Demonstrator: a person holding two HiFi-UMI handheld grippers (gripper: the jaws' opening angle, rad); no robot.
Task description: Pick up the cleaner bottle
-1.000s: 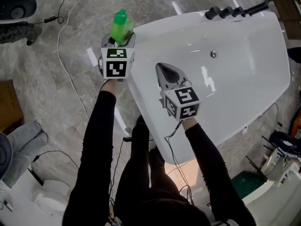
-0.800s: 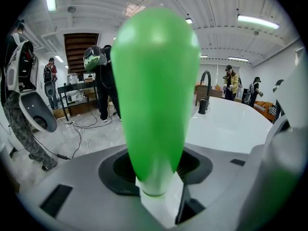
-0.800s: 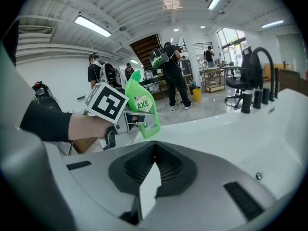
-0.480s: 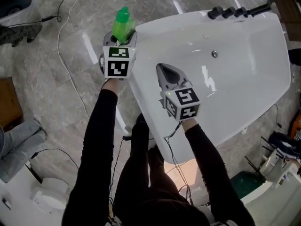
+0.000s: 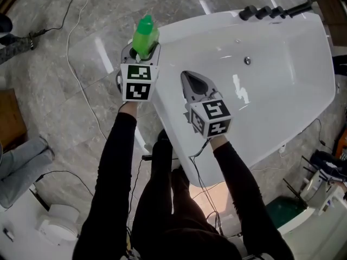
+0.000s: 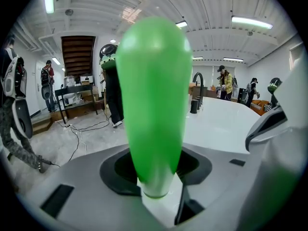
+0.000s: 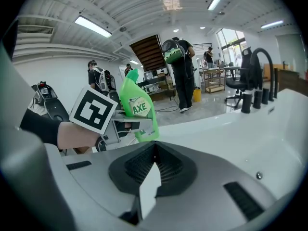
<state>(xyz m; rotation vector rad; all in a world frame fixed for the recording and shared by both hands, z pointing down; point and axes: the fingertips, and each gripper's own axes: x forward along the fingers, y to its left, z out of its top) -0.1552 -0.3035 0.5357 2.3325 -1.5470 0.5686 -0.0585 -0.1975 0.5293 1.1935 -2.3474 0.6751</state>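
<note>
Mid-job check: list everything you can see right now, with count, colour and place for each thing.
cleaner bottle: one, green, upright between the left gripper's jaws, at the tub's left corner
tub: one, white, filling the right of the head view
tap fittings: one set, black, on the tub's far rim
drain fitting: one, metallic, inside the tub
cables: several, light and dark, on the grey floor
bystanders: several, in the room behind
left gripper: grey; jaws have just been closing and are clamped on the bottle
right gripper: grey; jaws together, empty, over the tub's near rim
sleeves: two, black
</note>
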